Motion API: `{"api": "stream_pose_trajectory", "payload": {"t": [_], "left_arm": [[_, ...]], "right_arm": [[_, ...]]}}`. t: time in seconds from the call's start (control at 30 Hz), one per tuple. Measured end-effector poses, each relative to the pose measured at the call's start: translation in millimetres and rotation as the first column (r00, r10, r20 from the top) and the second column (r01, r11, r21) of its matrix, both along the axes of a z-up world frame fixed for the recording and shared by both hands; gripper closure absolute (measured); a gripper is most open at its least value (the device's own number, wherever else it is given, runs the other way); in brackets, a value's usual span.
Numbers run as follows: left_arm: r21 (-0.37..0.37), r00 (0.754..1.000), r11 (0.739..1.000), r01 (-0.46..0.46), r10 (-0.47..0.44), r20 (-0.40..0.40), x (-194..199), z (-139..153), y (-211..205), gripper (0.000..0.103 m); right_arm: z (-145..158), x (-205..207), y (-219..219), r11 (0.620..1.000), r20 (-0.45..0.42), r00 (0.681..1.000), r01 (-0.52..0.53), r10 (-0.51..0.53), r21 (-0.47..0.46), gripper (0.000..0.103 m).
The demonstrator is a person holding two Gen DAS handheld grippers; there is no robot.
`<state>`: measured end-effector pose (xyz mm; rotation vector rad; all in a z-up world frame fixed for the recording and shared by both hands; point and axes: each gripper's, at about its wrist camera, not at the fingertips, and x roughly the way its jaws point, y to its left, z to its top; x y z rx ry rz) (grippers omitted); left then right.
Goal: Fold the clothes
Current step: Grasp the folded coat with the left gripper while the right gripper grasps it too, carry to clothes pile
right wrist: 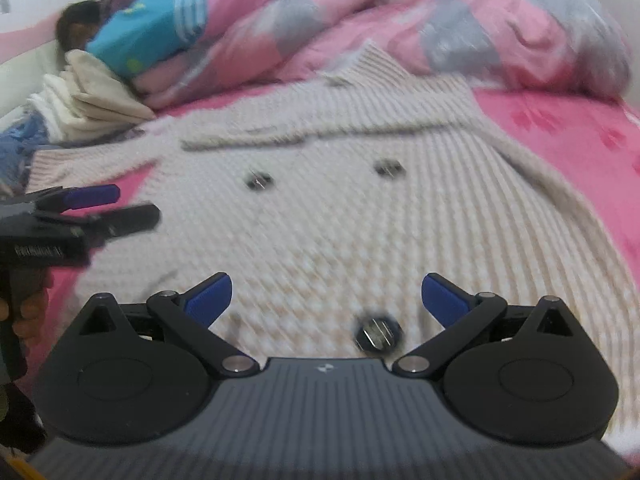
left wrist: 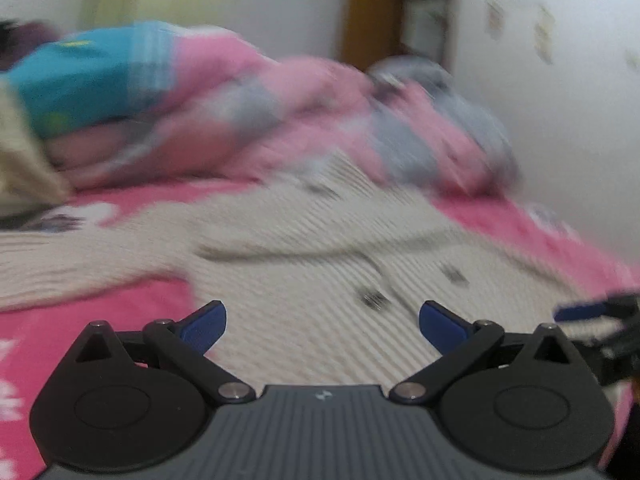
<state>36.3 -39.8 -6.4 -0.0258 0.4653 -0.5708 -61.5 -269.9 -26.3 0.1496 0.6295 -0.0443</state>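
On the pink bed point(right wrist: 568, 128), our cream knit cardigan point(right wrist: 320, 216) lies spread flat, buttons up, sleeve out, no fold visible. Our left claw point(left wrist: 322, 326) and right claw point(right wrist: 326, 300) hang wide and empty above it.

Each hand-held gripper point(right wrist: 326, 300) is black with a ribbed grey body, silver pivot screws (round-headed) and blue fingertips point(right wrist: 210, 298).

cardigan point(right wrist: 340, 216) on bed point(right wrist: 560, 128); quilt point(right wrist: 360, 32) behind | pillows point(right wrist: 92, 96) left
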Motion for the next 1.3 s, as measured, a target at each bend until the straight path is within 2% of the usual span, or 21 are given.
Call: {"api": "stream_pose_trajectory", "payload": {"t": [0.07,0.1,0.17,0.23,0.3,0.4,0.43,0.57,0.67,0.73,0.83,0.9,1.03,1.1,1.23,1.3], "left_arm": [[-0.052,0.990,0.988,-0.143,0.143,-0.013,14,8,29,0.000],[-0.071,0.975,0.972,-0.223,0.222,-0.024,21,10,44,0.000],[-0.105,0.926,0.920,-0.377,0.373,-0.051,36,15,74,0.000],[-0.131,0.855,0.845,-0.519,0.512,-0.085,52,20,103,0.000],[-0.143,0.772,0.759,-0.635,0.623,-0.125,70,19,129,0.000],[-0.191,0.631,0.602,-0.775,0.751,-0.192,93,12,163,0.000],[-0.200,0.587,0.553,-0.809,0.781,-0.216,100,9,175,0.000],[-0.203,0.429,0.384,-0.901,0.860,-0.276,123,-7,215,0.000],[-0.216,0.348,0.294,-0.931,0.893,-0.285,132,-18,233,0.000],[-0.230,0.325,0.262,-0.937,0.896,-0.304,138,-23,239,0.000],[-0.266,0.334,0.257,-0.929,0.892,-0.305,146,-29,244,0.000],[-0.276,0.336,0.256,-0.926,0.894,-0.297,152,-33,247,0.000],[-0.298,0.337,0.247,-0.922,0.892,-0.302,159,-44,253,0.001],[-0.303,0.327,0.232,-0.925,0.890,-0.317,160,-50,255,0.002],[-0.310,0.318,0.221,-0.925,0.895,-0.312,159,-53,257,0.004],[-0.310,0.314,0.217,-0.926,0.897,-0.312,158,-53,258,0.007]], "right_arm": [[19,15,14,0.998,0.023,0.998,-0.059,0.060,-0.022,0.001],[28,22,21,0.995,0.034,0.995,-0.089,0.090,-0.033,0.001],[48,38,36,0.987,0.057,0.986,-0.152,0.155,-0.058,0.001],[71,62,58,0.969,0.082,0.967,-0.235,0.241,-0.078,0.001],[94,89,82,0.946,0.110,0.940,-0.315,0.322,-0.082,0.001],[127,139,124,0.895,0.143,0.884,-0.445,0.445,-0.034,0.001],[136,156,139,0.873,0.147,0.862,-0.488,0.485,-0.014,0.001],[161,233,214,0.768,0.098,0.769,-0.638,0.631,0.060,0.001],[168,288,276,0.696,0.017,0.701,-0.710,0.713,0.111,0.001],[167,321,317,0.648,-0.054,0.648,-0.749,0.760,0.139,0.001],[162,358,368,0.601,-0.150,0.582,-0.783,0.799,0.162,0.001],[153,375,393,0.581,-0.195,0.551,-0.796,0.811,0.169,0.001],[128,404,434,0.576,-0.284,0.515,-0.792,0.809,0.205,0.003],[116,412,450,0.576,-0.319,0.501,-0.789,0.804,0.213,0.004],[93,426,481,0.579,-0.390,0.471,-0.783,0.791,0.227,0.011],[81,434,497,0.580,-0.424,0.455,-0.780,0.783,0.235,0.023]]}}
